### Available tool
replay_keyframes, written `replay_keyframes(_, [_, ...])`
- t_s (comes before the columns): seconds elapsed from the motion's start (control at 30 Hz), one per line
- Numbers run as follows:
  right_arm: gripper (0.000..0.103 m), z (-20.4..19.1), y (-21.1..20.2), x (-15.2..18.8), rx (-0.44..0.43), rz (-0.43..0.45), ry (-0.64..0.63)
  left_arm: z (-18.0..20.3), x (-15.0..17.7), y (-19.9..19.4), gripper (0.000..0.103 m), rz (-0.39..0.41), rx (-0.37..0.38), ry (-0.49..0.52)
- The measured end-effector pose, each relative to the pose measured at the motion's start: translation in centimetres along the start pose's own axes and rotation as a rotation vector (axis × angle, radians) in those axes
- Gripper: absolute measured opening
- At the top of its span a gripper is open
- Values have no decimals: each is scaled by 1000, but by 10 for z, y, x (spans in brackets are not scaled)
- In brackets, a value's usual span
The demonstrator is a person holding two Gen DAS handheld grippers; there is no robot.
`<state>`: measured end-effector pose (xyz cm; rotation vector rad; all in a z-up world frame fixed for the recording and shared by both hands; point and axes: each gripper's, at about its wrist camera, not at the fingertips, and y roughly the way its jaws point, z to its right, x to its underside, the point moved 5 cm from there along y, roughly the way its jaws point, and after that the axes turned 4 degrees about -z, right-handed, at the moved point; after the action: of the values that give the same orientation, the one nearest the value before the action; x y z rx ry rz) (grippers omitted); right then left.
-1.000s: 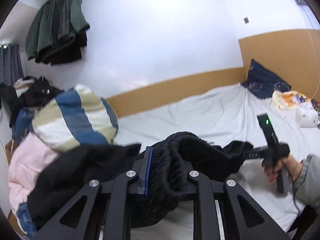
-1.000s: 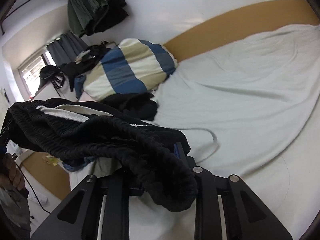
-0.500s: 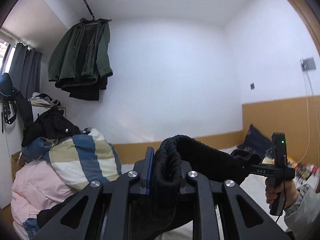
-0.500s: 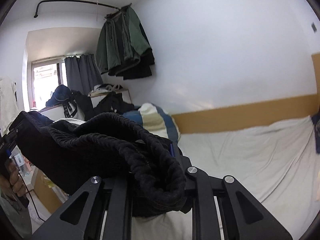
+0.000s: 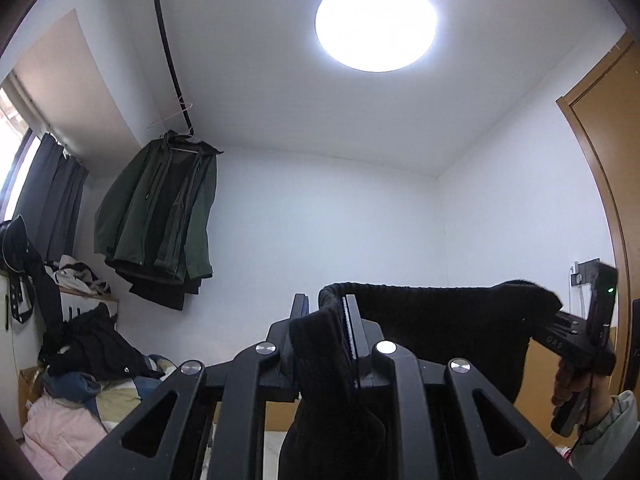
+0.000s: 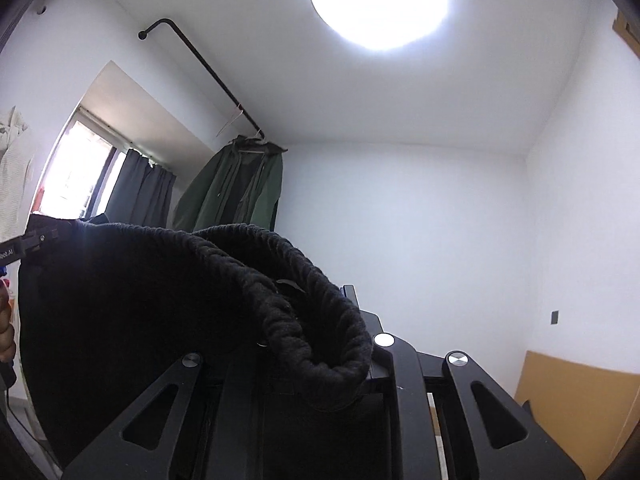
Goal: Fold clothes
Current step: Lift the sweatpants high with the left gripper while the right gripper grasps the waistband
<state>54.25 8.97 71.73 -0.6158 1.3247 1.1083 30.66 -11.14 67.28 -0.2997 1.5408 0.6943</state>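
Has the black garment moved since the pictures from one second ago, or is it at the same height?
Yes. The black garment went upward: it was low over the bed, now it hangs level with the green jacket.

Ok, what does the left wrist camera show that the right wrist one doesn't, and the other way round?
Only the left wrist view shows the pile of clothes at lower left, the brown door frame, and the right gripper shut on the black garment.

Only the right wrist view shows the bright window and the wall switch.

Both show the ceiling light, the hanging green jacket, the black rail, the curtain, and the garment stretched between the grippers; the left gripper is clamped on it too.
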Motion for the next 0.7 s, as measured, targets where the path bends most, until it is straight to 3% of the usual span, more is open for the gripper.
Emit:
replay_keyframes(0.23, [16, 20, -50, -75, 89, 57, -39, 23, -55, -3, 17, 62, 48, -33])
replay_keyframes(0.33, [16, 20, -64, -95, 132, 77, -84, 40, -82, -8, 16, 110, 25, 10])
replay_keyframes(0.47, [16, 23, -73, -125, 162, 80, -75, 46, -100, 4, 17, 107, 9, 9])
replay_keyframes(0.6, [16, 19, -91, -160, 232, 150, -104, 60, -129, 5, 15, 157, -118, 33])
replay_keyframes(0.7, [16, 22, -103, -175, 250, 191, -106, 70, -155, -5, 15, 220, -163, 52])
